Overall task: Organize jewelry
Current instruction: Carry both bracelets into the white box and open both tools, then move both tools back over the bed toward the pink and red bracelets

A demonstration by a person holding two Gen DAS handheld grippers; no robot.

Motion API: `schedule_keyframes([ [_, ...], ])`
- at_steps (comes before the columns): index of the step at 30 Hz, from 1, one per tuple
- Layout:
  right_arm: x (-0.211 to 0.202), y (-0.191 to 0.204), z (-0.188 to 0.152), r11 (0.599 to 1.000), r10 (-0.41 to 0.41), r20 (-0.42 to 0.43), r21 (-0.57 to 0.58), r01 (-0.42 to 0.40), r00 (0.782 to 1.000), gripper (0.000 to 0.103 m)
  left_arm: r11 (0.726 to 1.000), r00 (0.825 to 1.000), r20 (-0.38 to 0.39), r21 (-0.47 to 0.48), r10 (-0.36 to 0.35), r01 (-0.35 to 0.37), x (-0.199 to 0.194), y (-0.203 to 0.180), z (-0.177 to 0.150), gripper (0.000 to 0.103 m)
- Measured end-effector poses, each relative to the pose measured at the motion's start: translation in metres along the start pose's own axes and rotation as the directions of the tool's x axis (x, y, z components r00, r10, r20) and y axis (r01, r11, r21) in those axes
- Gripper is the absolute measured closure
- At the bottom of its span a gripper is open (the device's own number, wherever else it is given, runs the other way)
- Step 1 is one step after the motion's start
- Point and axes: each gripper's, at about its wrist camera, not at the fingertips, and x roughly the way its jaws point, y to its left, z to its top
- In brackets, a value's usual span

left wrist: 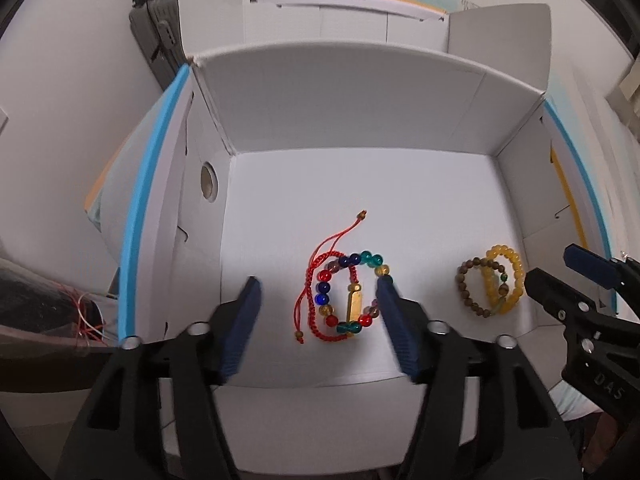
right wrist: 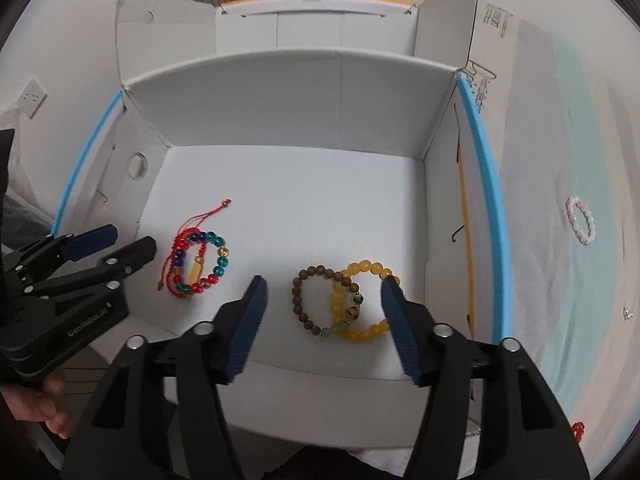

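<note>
Both grippers angled steeply down into white box (left wrist: 352,92), side by side. Left gripper (left wrist: 318,300) released, jaws spread either side of the multicolour bead bracelet (left wrist: 352,294) with red cord on box floor, not gripping. Right gripper (right wrist: 324,300) released too, straddling brown bracelet (right wrist: 316,300) overlapping yellow bracelet (right wrist: 366,300)

"GenRobot.AI" on left claw (right wrist: 96,252), "DA5" on right claw (left wrist: 560,276)

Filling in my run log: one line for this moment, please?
left hand-held gripper: open over multicolour bracelet | right hand-held gripper: open over yellow bracelet | both in box
</note>
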Motion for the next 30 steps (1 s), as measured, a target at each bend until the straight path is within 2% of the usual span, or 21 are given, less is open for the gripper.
schedule_keyframes([
  [8, -0.033, -0.013, -0.005, 1.000, 0.016, 0.057, 0.022, -0.017, 0.998, 0.030, 1.000, 0.999, 0.051, 0.011, -0.007, 0.007, -0.026, -0.015, -0.001, 0.025],
  [13, -0.055, -0.030, -0.010, 0.999, 0.016, 0.099, 0.045, -0.021, 0.995, 0.022, 1.000, 0.996, 0.085, 0.020, 0.001, -0.003, -0.041, -0.029, 0.000, 0.013],
  [19, -0.077, -0.054, -0.021, 0.997, 0.024, 0.138, 0.072, -0.034, 0.990, 0.013, 1.000, 0.995, 0.097, 0.023, -0.005, 0.003, -0.053, -0.046, 0.000, 0.006],
  [23, -0.087, -0.073, -0.028, 0.993, 0.030, 0.156, 0.107, -0.047, 0.987, 0.007, 0.999, 0.994, 0.111, 0.048, -0.009, 0.003, -0.063, -0.066, 0.001, 0.006],
  [30, -0.108, -0.115, -0.044, 0.986, 0.004, 0.178, 0.161, -0.033, 0.984, 0.007, 0.995, 0.989, 0.139, 0.096, -0.046, 0.033, -0.078, -0.107, 0.004, 0.006],
])
